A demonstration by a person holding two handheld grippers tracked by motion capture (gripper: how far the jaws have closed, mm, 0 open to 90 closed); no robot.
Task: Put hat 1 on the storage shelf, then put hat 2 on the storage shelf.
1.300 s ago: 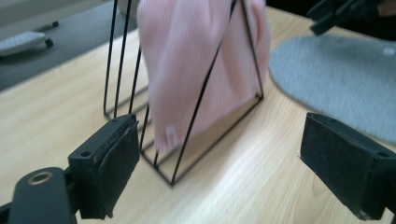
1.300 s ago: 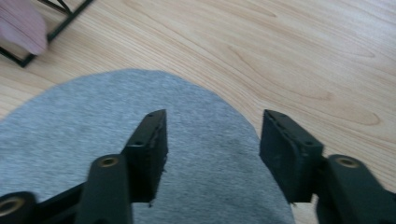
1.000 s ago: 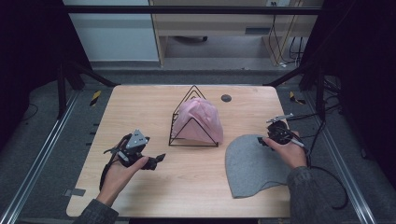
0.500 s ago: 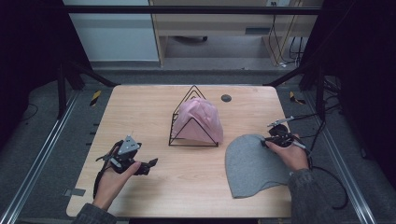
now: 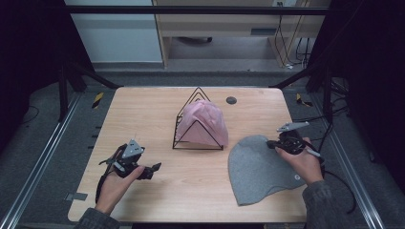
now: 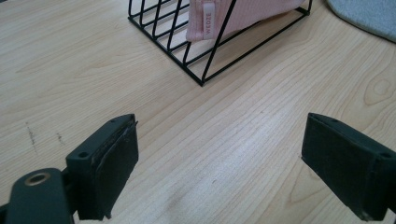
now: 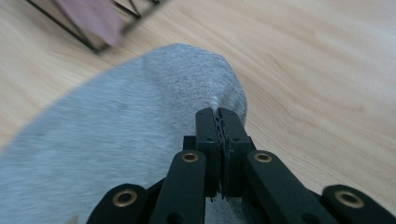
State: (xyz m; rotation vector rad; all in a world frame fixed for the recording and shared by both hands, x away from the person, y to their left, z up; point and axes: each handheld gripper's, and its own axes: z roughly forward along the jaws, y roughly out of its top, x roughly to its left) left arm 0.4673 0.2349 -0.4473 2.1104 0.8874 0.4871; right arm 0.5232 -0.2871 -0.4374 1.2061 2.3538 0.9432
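Note:
A grey knit hat (image 5: pixel 258 167) lies flat on the wooden table at the front right. My right gripper (image 5: pixel 272 143) is at its far right edge; its jaws have just been closing and now meet, with a pucker of grey hat (image 7: pixel 116 140) pinched at the tips (image 7: pixel 218 114). A pink hat (image 5: pixel 203 121) is draped over a black wire rack (image 5: pixel 197 148) at mid-table. My left gripper (image 5: pixel 141 167) hovers low at the front left, open wide with nothing in it (image 6: pixel 219 163), facing the rack (image 6: pixel 205 70) and the pink hat (image 6: pixel 233 14).
A small dark round disc (image 5: pixel 231 100) sits on the table (image 5: pixel 143 109) behind the rack. Cables trail from both grippers off the table's sides. Dark frame posts stand at the far corners. A corner of the grey hat (image 6: pixel 369 14) lies to the right of the rack.
My right gripper dropped to the grey hat's edge and its jaws went from open to closed on the fabric. The left hand drew back slightly toward the front edge.

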